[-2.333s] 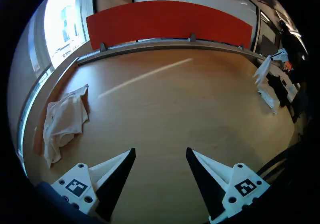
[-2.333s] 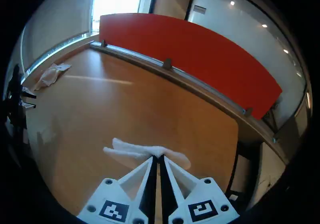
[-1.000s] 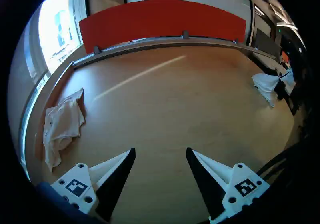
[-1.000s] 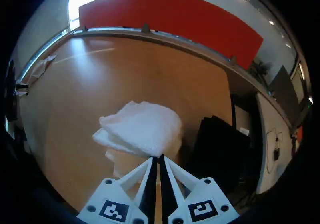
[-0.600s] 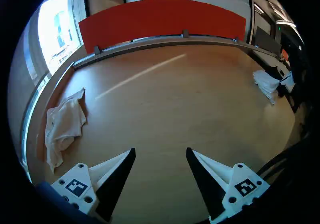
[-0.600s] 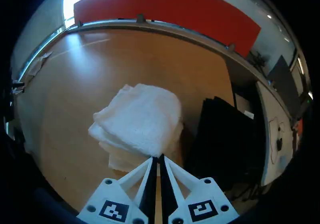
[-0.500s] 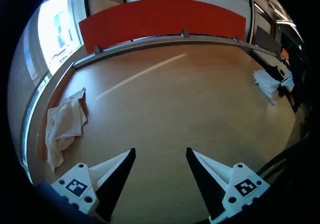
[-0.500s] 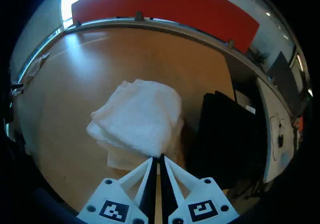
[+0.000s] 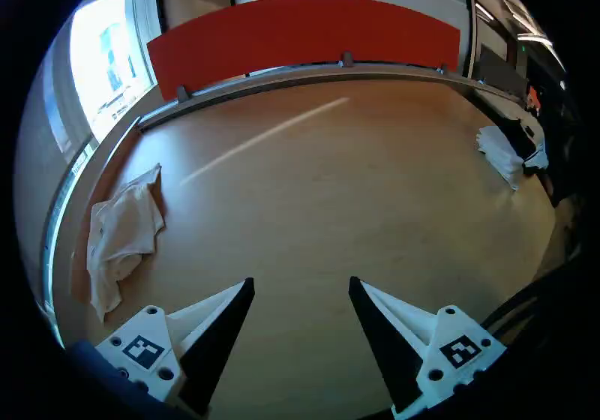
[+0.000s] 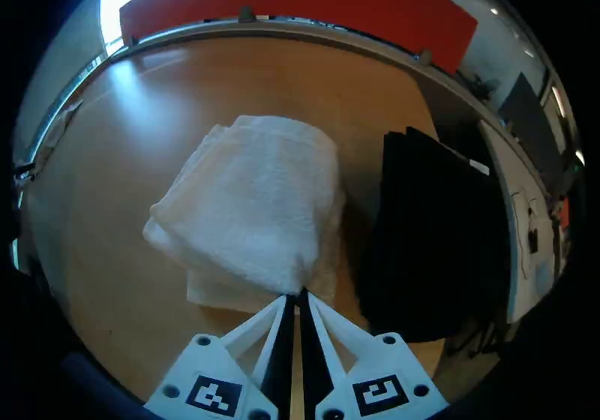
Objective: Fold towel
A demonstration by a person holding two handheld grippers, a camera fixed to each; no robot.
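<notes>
Seemingly right tool [image 10: 299, 295] tight on towel [image 10: 251, 202]

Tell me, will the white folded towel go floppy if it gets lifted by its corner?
Probably floppy: the folded towel is soft, fuzzy cloth in loose layers, and the lower layers stick out unevenly under the top one. It looks light for its size, since the right gripper pinches just one corner. Being fuzzy, it likely won't slide easily on the wooden table.

1. The left gripper [image 9: 300, 280] has two white wedge-shaped fingers [image 9: 206, 311] with black inner faces.
2. Each finger's base carries a square black-and-white marker [image 9: 143, 350] and dark screw holes [image 9: 152, 310].
3. The right gripper [image 10: 297, 294] looks the same.
</notes>
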